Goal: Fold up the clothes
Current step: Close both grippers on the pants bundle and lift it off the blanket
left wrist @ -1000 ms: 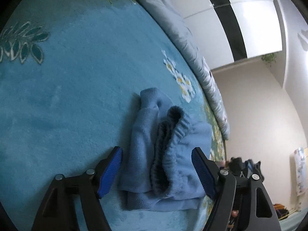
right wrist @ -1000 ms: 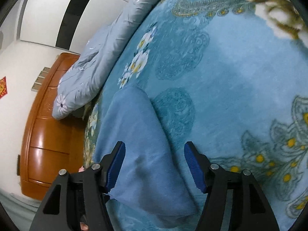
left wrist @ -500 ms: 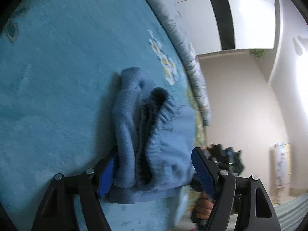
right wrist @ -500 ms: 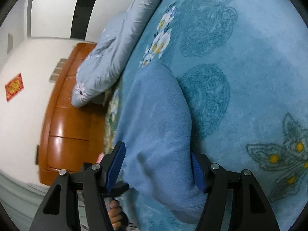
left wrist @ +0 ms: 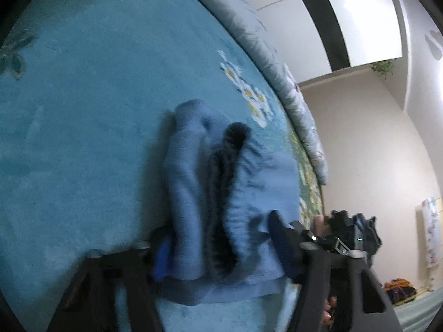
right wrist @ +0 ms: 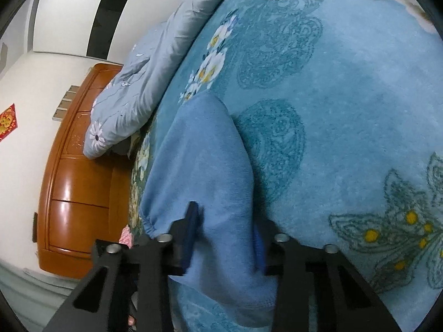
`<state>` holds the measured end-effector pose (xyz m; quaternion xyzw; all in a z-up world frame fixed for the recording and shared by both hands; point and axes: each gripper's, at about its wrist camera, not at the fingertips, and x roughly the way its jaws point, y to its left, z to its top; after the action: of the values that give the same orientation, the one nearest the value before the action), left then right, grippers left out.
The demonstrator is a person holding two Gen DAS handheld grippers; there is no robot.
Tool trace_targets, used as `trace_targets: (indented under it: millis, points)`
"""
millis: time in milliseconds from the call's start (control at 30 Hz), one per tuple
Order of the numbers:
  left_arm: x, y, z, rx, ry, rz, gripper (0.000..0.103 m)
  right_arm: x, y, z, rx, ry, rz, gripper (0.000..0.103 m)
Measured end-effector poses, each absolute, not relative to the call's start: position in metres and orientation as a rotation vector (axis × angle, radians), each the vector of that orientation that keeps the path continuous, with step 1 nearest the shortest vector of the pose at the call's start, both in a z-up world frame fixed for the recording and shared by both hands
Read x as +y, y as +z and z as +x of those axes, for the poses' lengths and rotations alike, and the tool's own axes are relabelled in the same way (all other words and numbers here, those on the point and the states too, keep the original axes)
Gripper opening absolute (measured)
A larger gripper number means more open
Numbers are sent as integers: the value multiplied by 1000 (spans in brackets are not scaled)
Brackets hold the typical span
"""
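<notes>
Fleecy garment [right wrist: 202,166], plush blanket [right wrist: 346,96], glossy wooden headboard [right wrist: 77,182].

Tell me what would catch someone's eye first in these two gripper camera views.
First, the light blue fleece garment, bunched on the teal flowered blanket with its dark ribbed waistband standing up in the left view. The left gripper and right gripper have just been closing, and both now pinch its near edge. Beyond, a grey quilt lies along the bed's far side, beside a glossy orange-brown wooden headboard.

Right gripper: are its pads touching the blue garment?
Touching. The right wrist view shows the right gripper, its jaws having just been closing, pinching a bunched fold of the blue garment between both pads.
</notes>
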<state>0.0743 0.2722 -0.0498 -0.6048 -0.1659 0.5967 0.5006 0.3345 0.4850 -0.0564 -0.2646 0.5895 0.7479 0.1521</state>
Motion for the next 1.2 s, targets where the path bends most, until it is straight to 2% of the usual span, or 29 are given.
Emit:
trace_targets:
  millis: [133,433,633,900,1200]
  points:
    - [265,-50,80,-402,1473,-1429,41,480,-45,335,1655,2205,-719,22]
    - [249,-35,109,-383,1476,-1313,41,460,-23,353,1567,2330,-684,21]
    - [227,-23,131,-440,1473,-1257,41,446,-9,367,1513,2394,-688,21]
    - [224,11,168,-449,1438,-1191,41,436,21,407,1479,2422,-661,21]
    - [247,72,212,-377,1378,-1104,41,442,81,459,1379,2446,-587,21]
